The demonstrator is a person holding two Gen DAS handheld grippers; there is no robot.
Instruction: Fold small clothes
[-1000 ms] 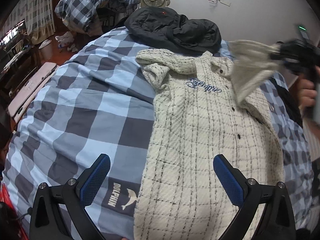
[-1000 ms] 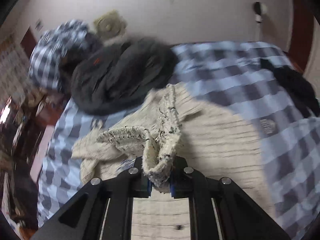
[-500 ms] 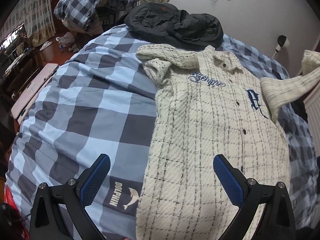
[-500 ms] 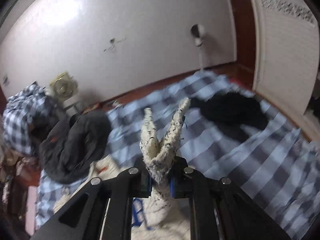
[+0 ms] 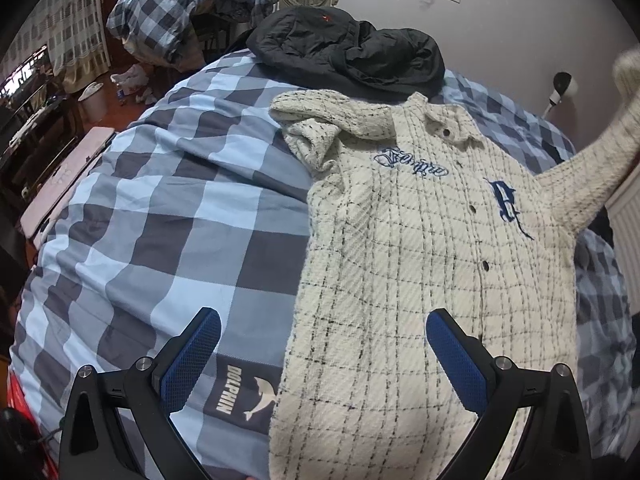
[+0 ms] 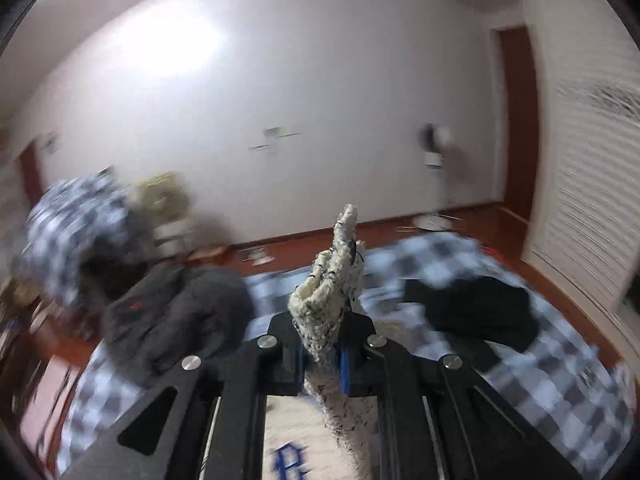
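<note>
Where quilt (image 5: 168, 200) shows bare, patch (image 5: 240, 394) reads "DOLPHIN" with dolphin emblem. Shirt (image 5: 420, 280) lies front-up on quilt, right of patch; blue script on chest unreadable, blue gothic letter (image 5: 508, 208) beside buttons. Left gripper (image 5: 320, 356) hovers over shirt hem, jaws wide apart, holding nothing. Right gripper (image 6: 322, 360) clamped on sleeve (image 6: 332, 304). Since a second ago: sleeve swung off shirt front, now stretched out right and raised; letter uncovered. Black jacket (image 5: 348, 52) beyond collar.

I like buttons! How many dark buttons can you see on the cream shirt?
3 on the cream shirt: collar button, chest button, lower button. More may hide further down.
</note>
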